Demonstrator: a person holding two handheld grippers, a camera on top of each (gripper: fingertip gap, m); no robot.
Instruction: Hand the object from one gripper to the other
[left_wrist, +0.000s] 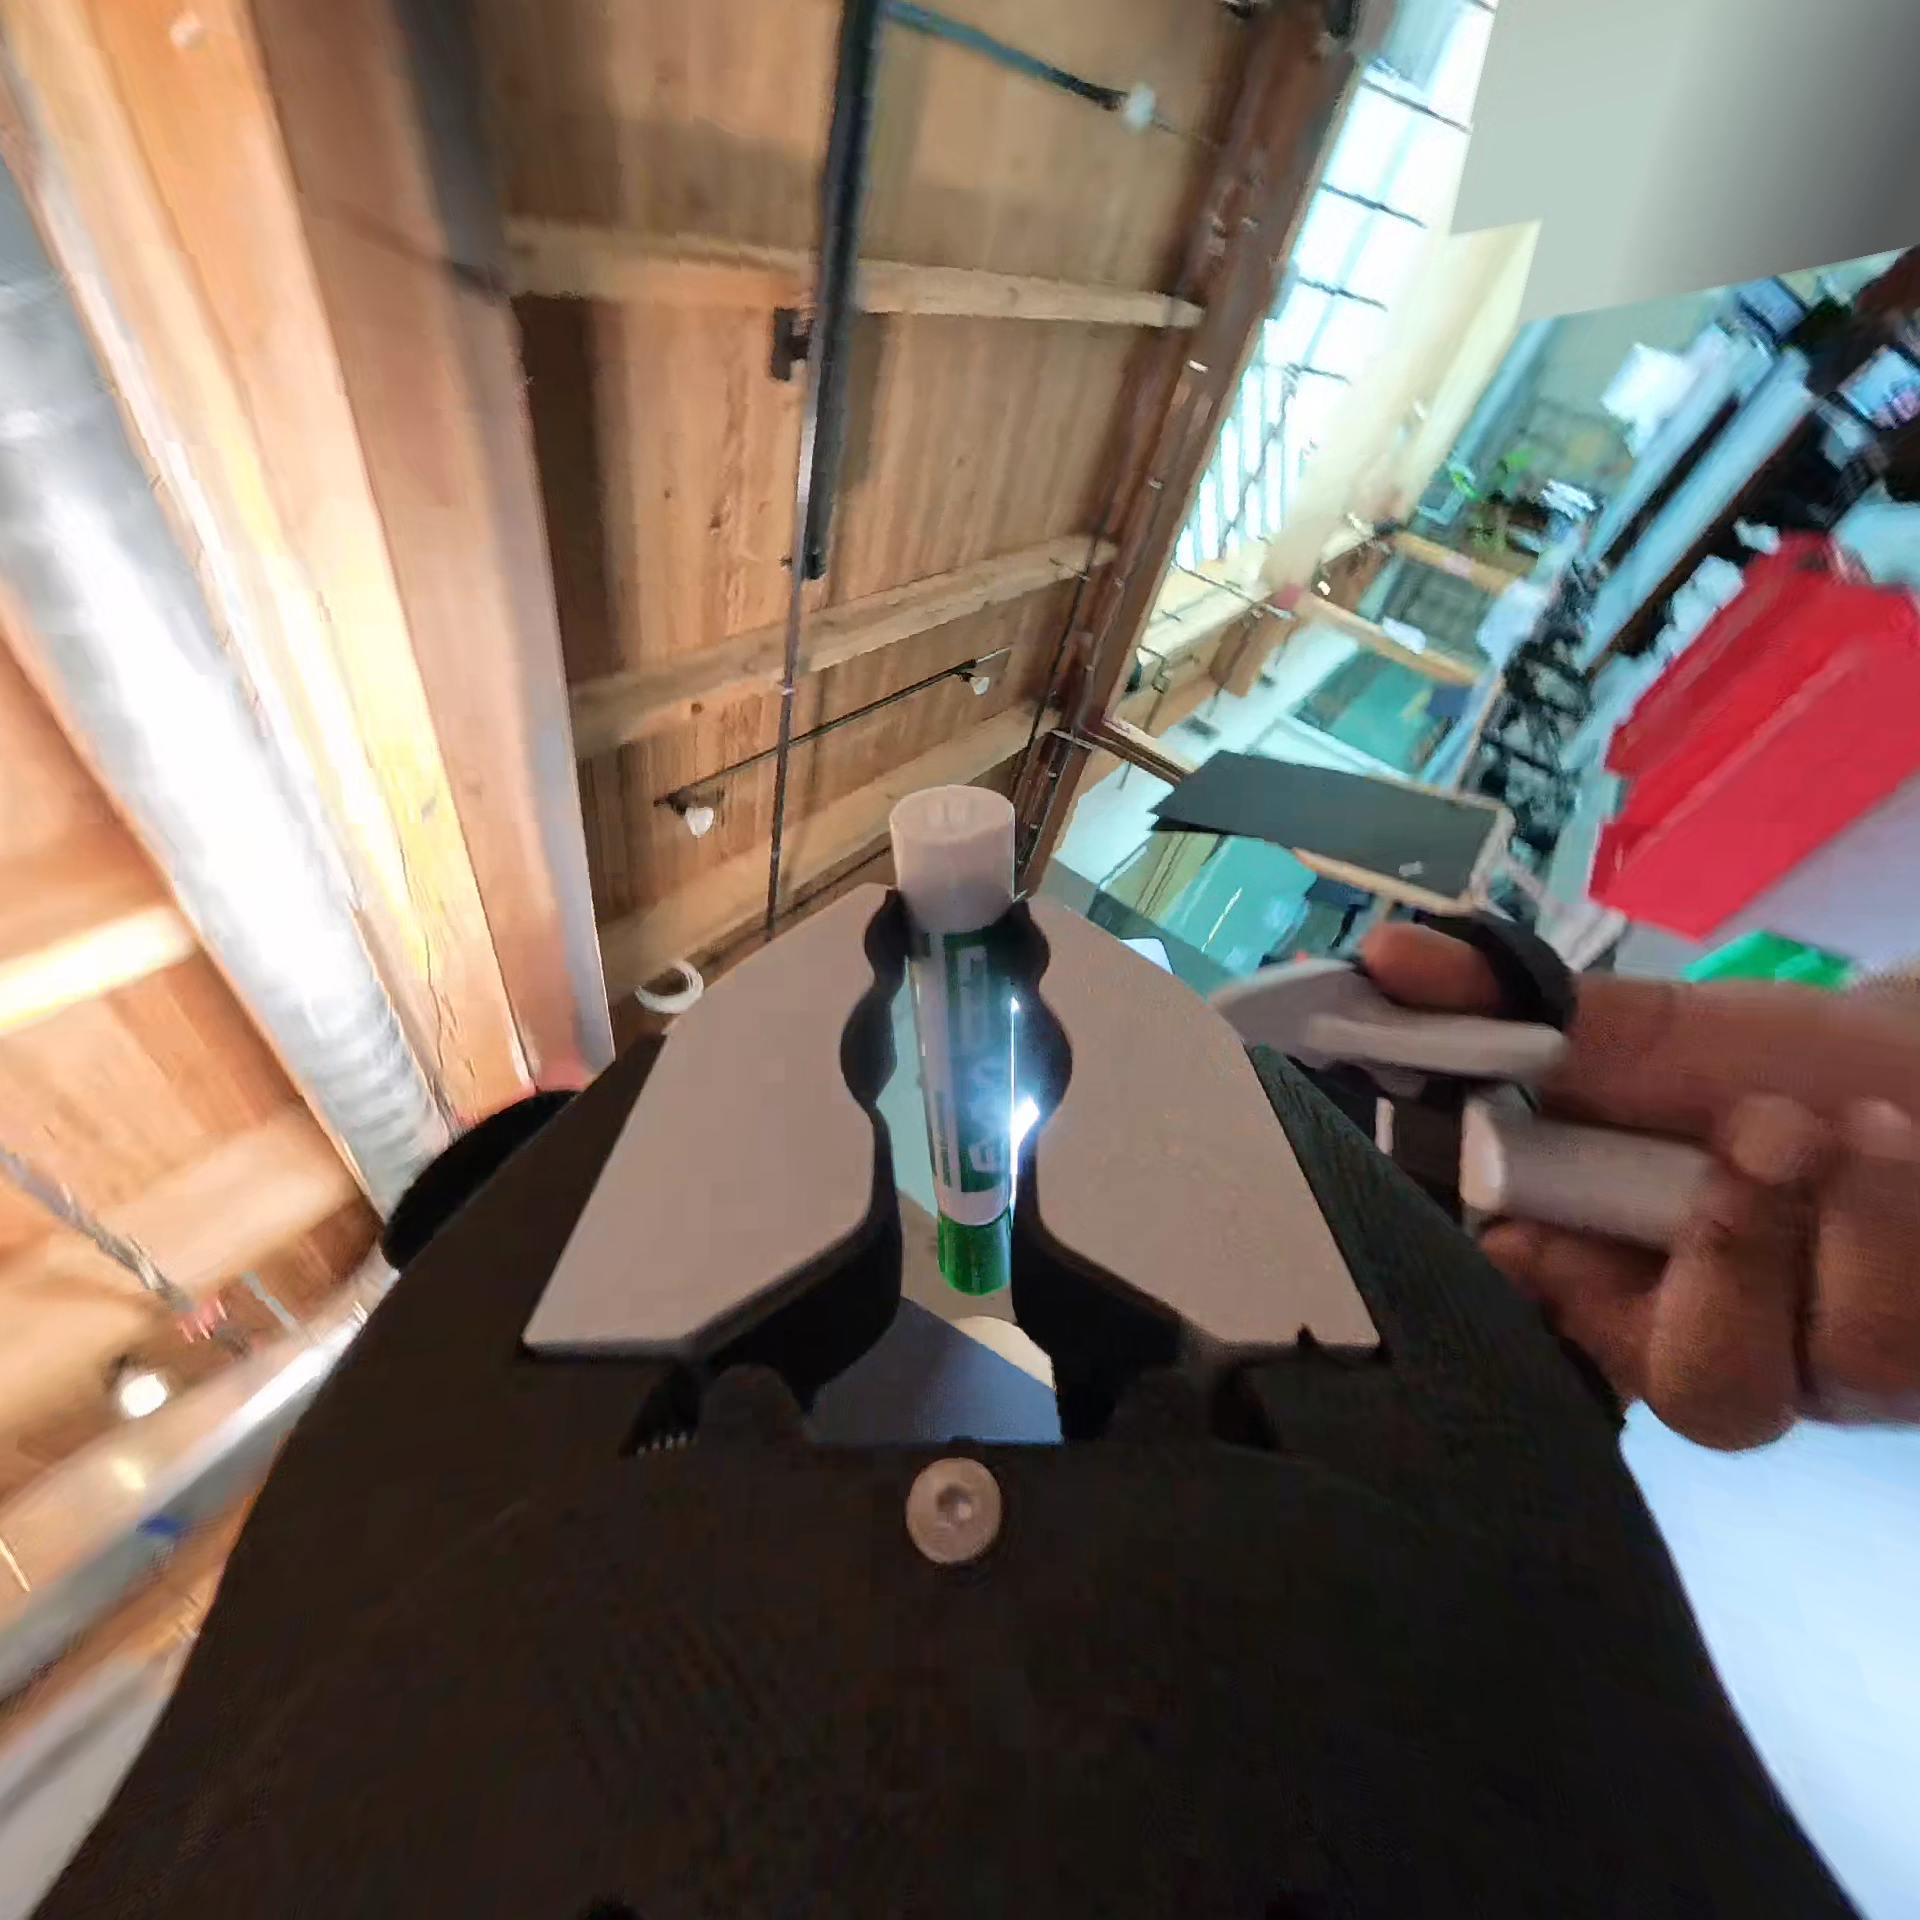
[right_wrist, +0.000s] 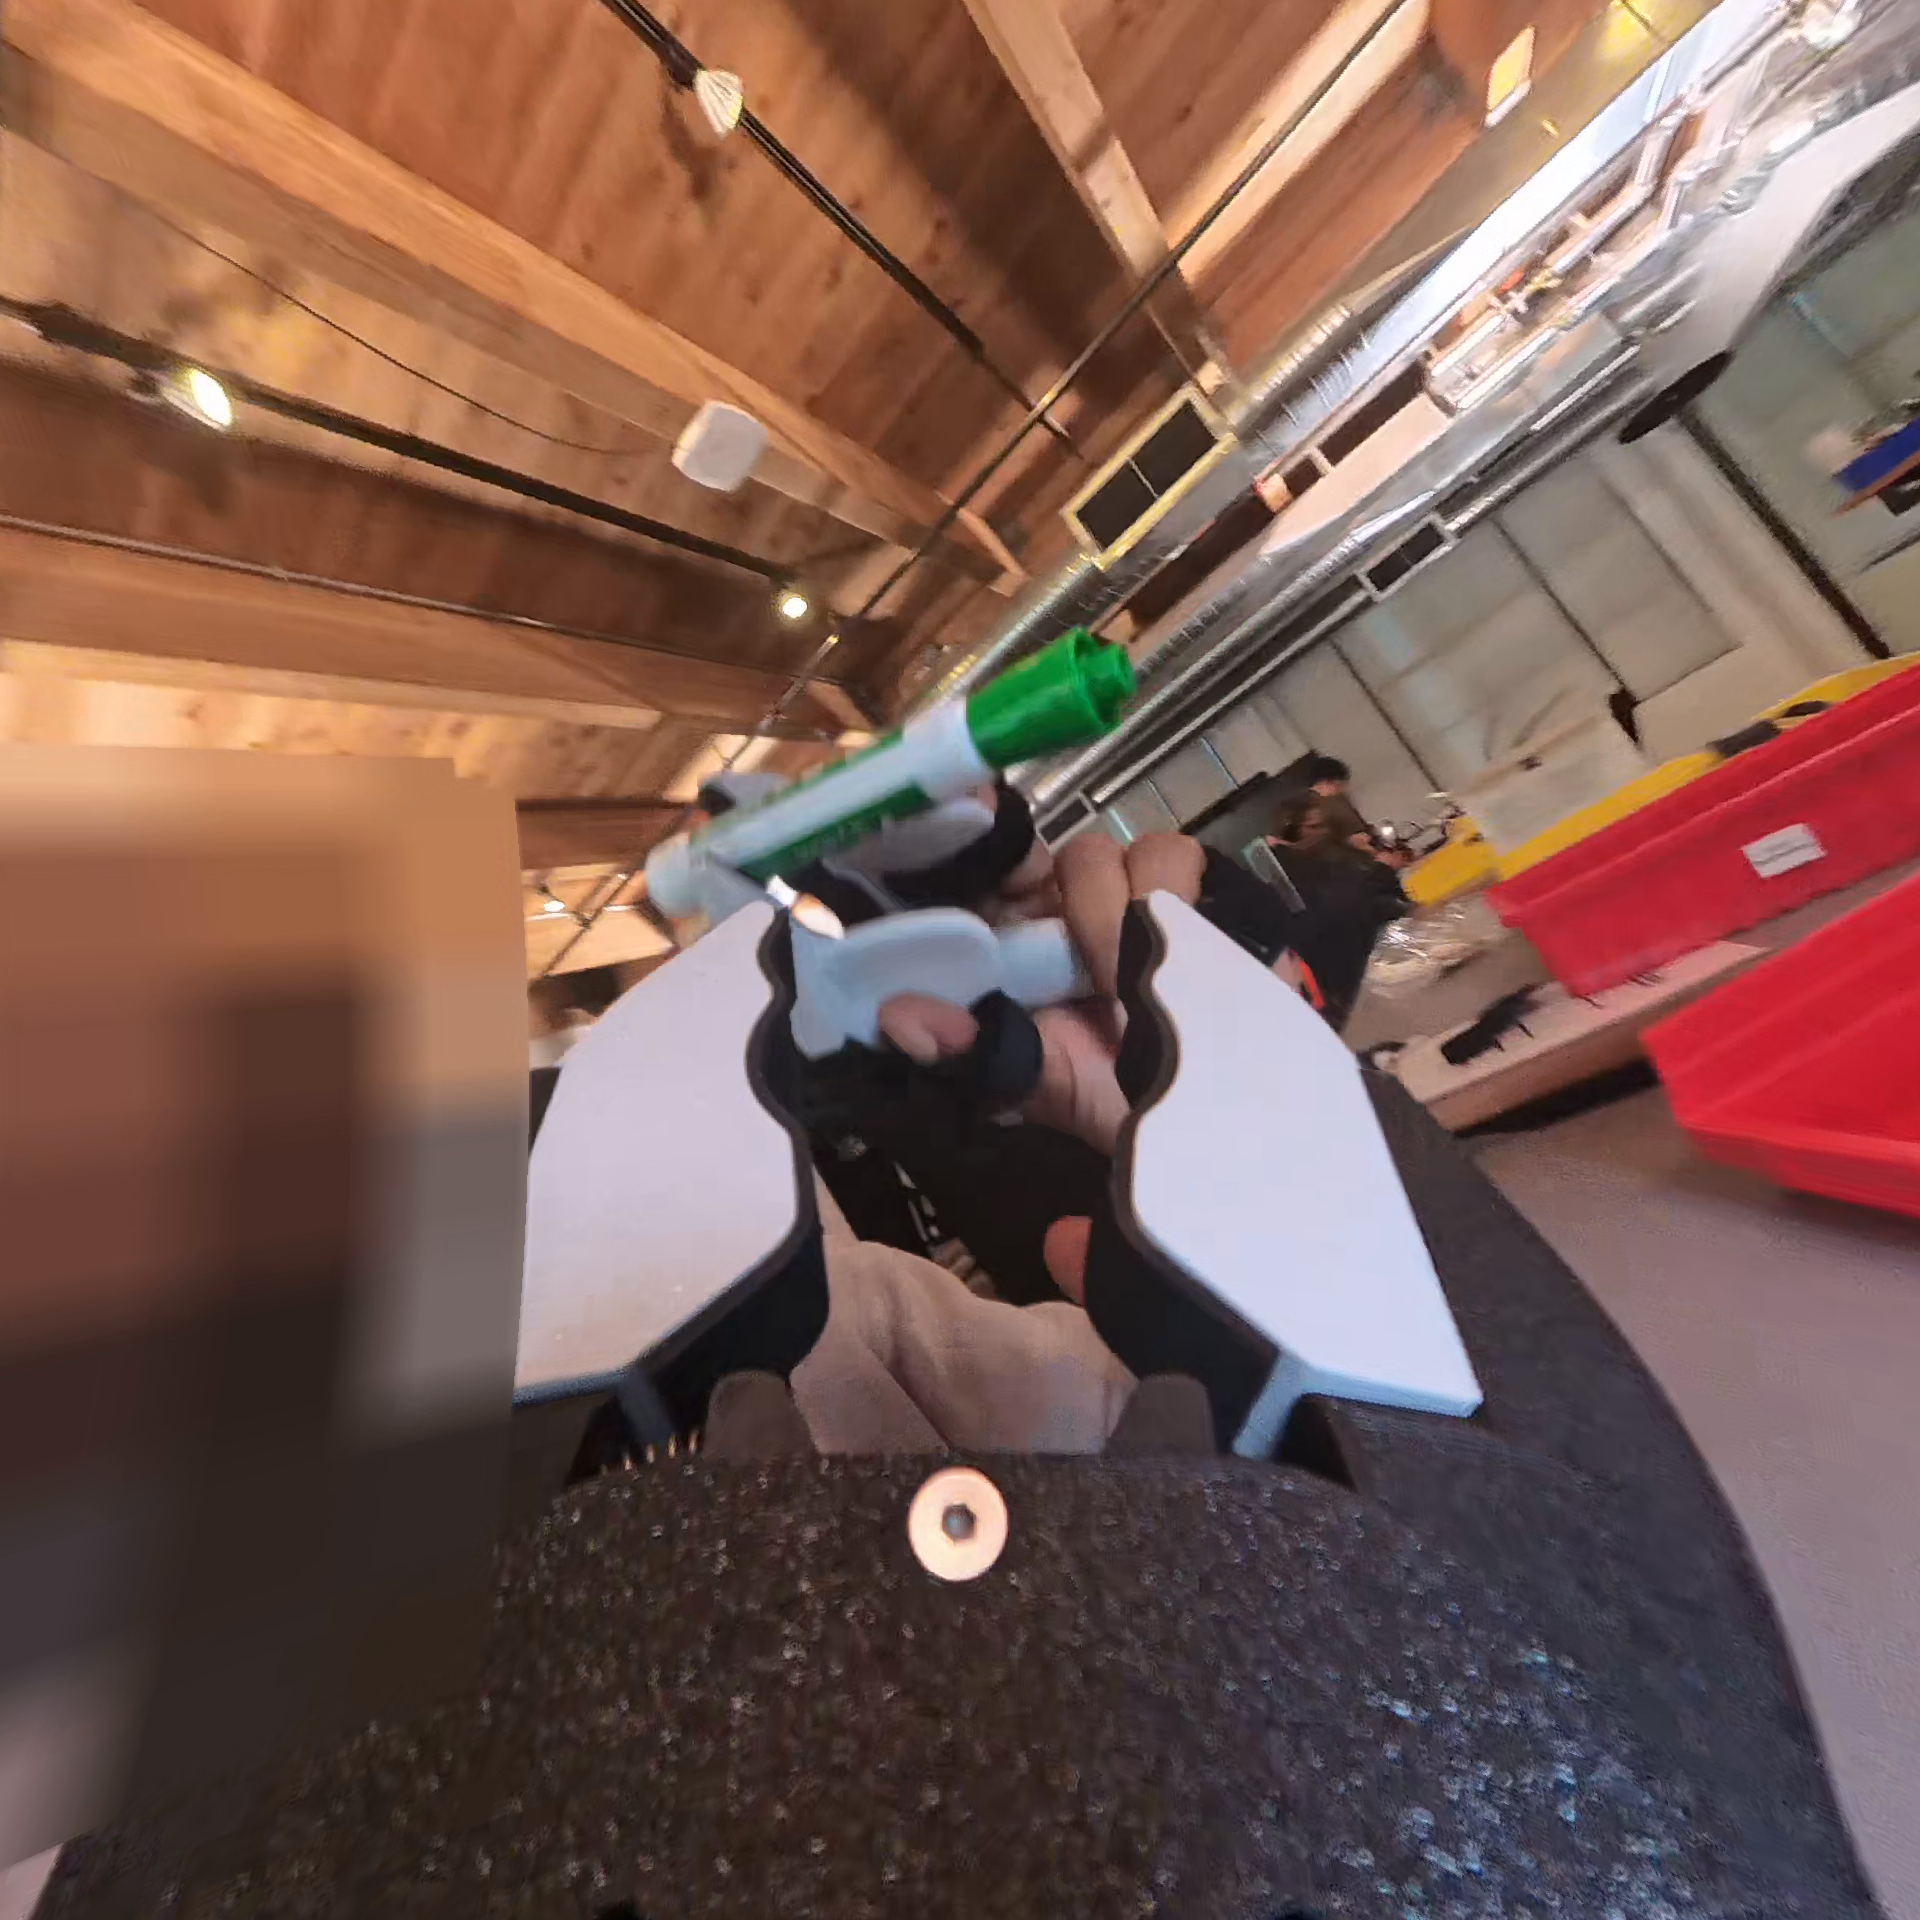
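Your left gripper (left_wrist: 956, 925) is clamped on the green-and-white marker (left_wrist: 961, 1049), lying along its fingers; your right gripper (right_wrist: 956, 925) gapes empty beside it

I see print on two things only. The marker (left_wrist: 961, 1081), centre of my left wrist view, carries white lettering on its green label band. A white sticker (right_wrist: 1783, 849) sits on the red bin (right_wrist: 1662, 883) at the right of my right wrist view, its print too blurred to read.
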